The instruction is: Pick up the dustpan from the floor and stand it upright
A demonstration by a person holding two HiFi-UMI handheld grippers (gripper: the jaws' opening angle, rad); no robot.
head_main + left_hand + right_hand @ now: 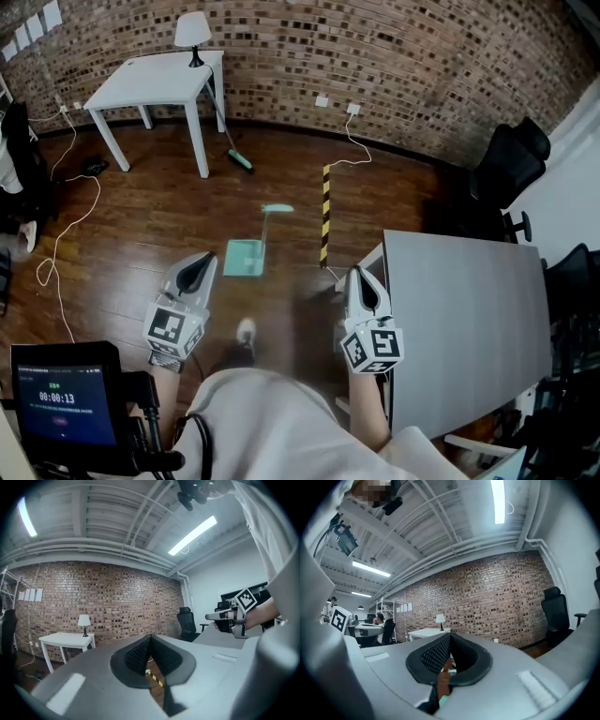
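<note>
The teal dustpan (247, 255) lies flat on the wooden floor (141, 216) at frame centre, its handle pointing toward the top, apart from both tongs. The left tongs (199, 267) and right tongs (359, 281) are both closed and empty. For a good approach, I judge one pair should open before reaching down for the slim handle. The pan's tray looks empty.

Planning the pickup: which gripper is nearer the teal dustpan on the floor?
Left. The left gripper is just left of the dustpan; the right gripper is farther off to its right.
</note>
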